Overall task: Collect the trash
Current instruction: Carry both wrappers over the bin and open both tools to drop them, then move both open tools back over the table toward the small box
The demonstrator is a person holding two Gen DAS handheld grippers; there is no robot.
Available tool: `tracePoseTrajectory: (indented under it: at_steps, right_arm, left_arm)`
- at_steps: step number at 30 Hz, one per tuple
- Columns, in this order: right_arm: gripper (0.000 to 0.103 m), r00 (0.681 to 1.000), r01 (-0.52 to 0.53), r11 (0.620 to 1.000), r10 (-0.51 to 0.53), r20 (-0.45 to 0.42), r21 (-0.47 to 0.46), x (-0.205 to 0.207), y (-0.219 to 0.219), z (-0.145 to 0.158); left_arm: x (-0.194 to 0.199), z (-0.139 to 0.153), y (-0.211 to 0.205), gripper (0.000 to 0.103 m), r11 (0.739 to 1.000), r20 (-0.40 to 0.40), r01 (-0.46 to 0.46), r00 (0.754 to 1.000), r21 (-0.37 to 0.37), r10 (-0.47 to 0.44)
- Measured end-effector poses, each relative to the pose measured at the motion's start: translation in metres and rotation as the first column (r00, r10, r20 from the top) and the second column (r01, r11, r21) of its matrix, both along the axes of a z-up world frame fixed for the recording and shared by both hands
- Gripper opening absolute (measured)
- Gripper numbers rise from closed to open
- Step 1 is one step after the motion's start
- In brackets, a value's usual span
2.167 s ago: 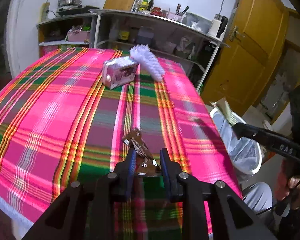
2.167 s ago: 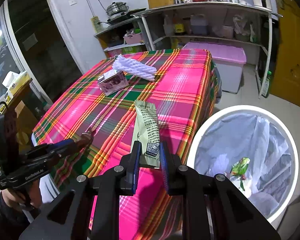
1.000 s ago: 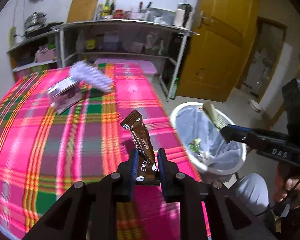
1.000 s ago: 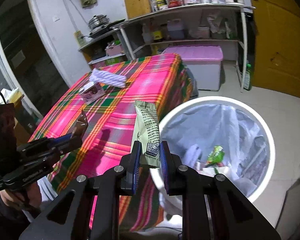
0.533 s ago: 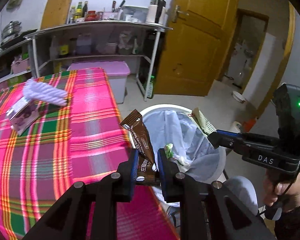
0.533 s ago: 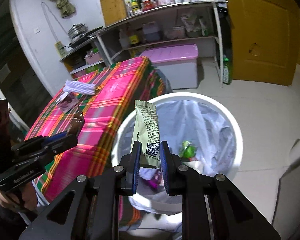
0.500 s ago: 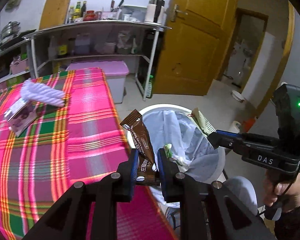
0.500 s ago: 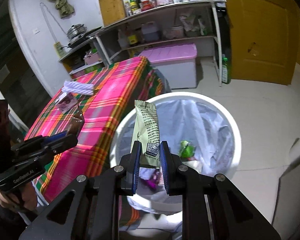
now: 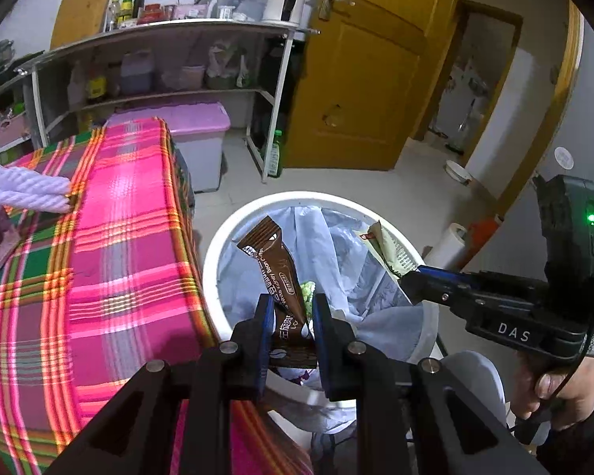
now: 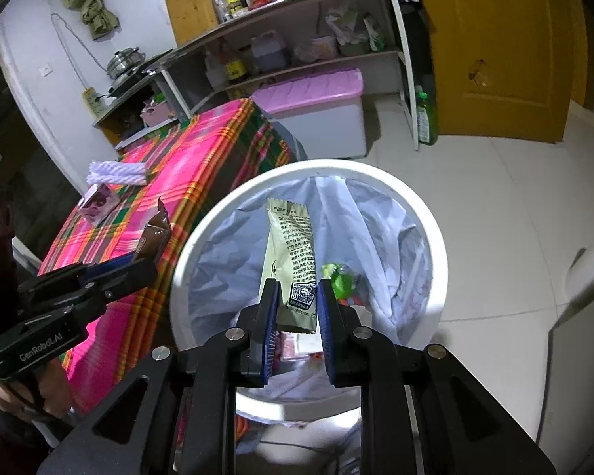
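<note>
My left gripper [image 9: 293,316] is shut on a brown snack wrapper [image 9: 273,261] and holds it over the white trash bin [image 9: 257,208], which is lined with a pale plastic bag. My right gripper [image 10: 295,304] is shut on a pale green sachet [image 10: 291,253] and holds it above the same bin [image 10: 423,206]. The right gripper and its sachet [image 9: 388,251] also show at the right of the left wrist view. The left gripper with the brown wrapper [image 10: 154,233] shows at the left of the right wrist view, over the table edge beside the bin. Green and other trash [image 10: 336,277] lies inside the bin.
The table with a pink plaid cloth [image 9: 111,261] stands left of the bin, with a white knitted roll [image 9: 23,190] and a small purple box [image 10: 97,202] on it. A pink-lidded storage box [image 10: 316,103], metal shelves [image 9: 158,59] and a yellow door [image 9: 364,71] stand behind.
Both grippers have moved from over the table to above the trash bin, each still holding its wrapper. The bin now fills the centre of both views.
</note>
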State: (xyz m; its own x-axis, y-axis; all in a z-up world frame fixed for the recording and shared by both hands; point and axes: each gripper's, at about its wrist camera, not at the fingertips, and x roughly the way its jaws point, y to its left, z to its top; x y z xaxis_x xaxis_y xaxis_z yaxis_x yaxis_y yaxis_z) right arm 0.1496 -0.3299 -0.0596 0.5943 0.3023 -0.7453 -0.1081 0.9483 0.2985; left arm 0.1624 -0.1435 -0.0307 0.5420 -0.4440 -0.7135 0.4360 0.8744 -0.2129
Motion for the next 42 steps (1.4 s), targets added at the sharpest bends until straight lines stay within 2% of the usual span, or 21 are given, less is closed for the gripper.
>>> tracePoseTrajectory:
  at_steps: [9,14,42]
  right_arm:
    - [0.021,1.000,0.002,1.000,-0.003,-0.029,-0.014,0.008,-0.003,-0.010]
    - [0.028,1.000,0.009,1.000,-0.010,-0.025,-0.016,0.009,-0.002,-0.008]
    - [0.031,0.993,-0.073,0.996,0.077,0.093,-0.050,-0.019,0.037,0.035]
  left_arm:
    - [0.018,-0.014,-0.009,0.020,1.000,-0.065,0.003,0.998,-0.010,-0.003]
    - [0.020,-0.016,-0.009,0.021,1.000,-0.076,0.006,0.997,-0.021,-0.008]
    - [-0.026,0.018,0.035,0.024,0.996,0.028,-0.064,0.997,-0.062,0.066]
